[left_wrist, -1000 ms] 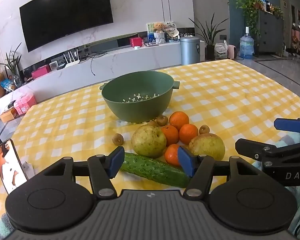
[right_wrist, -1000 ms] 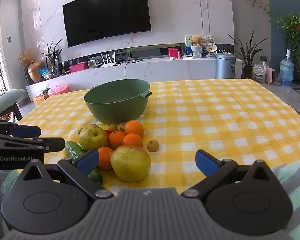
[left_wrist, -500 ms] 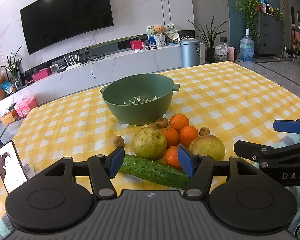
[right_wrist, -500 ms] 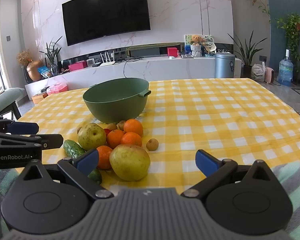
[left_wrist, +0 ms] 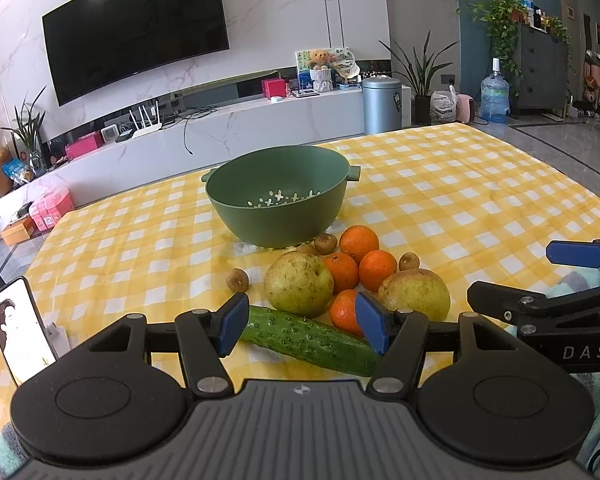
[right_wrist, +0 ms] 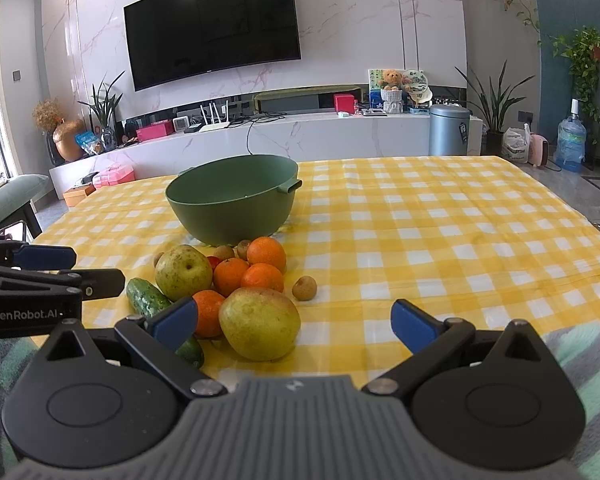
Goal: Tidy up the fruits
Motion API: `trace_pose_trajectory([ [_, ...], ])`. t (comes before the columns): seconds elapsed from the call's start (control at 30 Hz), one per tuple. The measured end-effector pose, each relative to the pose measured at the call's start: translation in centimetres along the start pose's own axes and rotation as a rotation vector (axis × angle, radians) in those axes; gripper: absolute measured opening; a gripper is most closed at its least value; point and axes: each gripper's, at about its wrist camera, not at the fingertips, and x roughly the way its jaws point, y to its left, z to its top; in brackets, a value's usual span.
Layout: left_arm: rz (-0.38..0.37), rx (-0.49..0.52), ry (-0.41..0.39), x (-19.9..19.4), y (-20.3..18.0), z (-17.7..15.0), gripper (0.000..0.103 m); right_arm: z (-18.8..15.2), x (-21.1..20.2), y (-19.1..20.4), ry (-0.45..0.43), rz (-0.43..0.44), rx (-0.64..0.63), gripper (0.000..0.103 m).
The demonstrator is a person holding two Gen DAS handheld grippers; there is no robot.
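A green colander bowl (left_wrist: 278,200) (right_wrist: 232,200) stands empty on the yellow checked tablecloth (left_wrist: 440,200). In front of it lies a heap of fruit: two yellow-green pears (left_wrist: 299,283) (left_wrist: 414,295) (right_wrist: 259,322) (right_wrist: 183,272), several oranges (left_wrist: 359,243) (right_wrist: 266,253), small brown longans (left_wrist: 237,280) (right_wrist: 304,288) and a cucumber (left_wrist: 312,340) (right_wrist: 148,300). My left gripper (left_wrist: 302,330) hovers open just short of the cucumber, holding nothing. Open and empty too, my right gripper (right_wrist: 294,326) hangs near the table's front edge, with the nearer pear in front of its left finger.
A phone (left_wrist: 20,328) leans on a stand at the table's left edge. Striped cloth (right_wrist: 588,364) lies below the right gripper. Behind the table are a TV wall, a low white console (right_wrist: 300,136) and a grey bin (right_wrist: 448,130). Bare tablecloth stretches to the right of the fruit.
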Motion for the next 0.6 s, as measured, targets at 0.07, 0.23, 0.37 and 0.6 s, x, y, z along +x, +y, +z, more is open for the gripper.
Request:
trace_pose_trajectory([
  [0.07, 0.001, 0.000, -0.001, 0.01, -0.01, -0.01, 0.072, -0.01, -0.03, 0.02, 0.000, -0.001, 0.000, 0.099],
  [0.23, 0.001, 0.000, 0.002, -0.02, -0.02, -0.02, 0.072, 0.00, -0.03, 0.02, 0.000, 0.000, 0.000, 0.099],
  [0.37, 0.000, -0.003, 0.004, -0.06, -0.14, -0.22, 0.072, -0.06, 0.00, 0.02, 0.001, -0.001, -0.001, 0.099],
  [0.6, 0.000, -0.007, 0.009, -0.06, -0.24, -0.43, 0.072, -0.29, 0.33, 0.02, 0.008, -0.005, -0.002, 0.099],
])
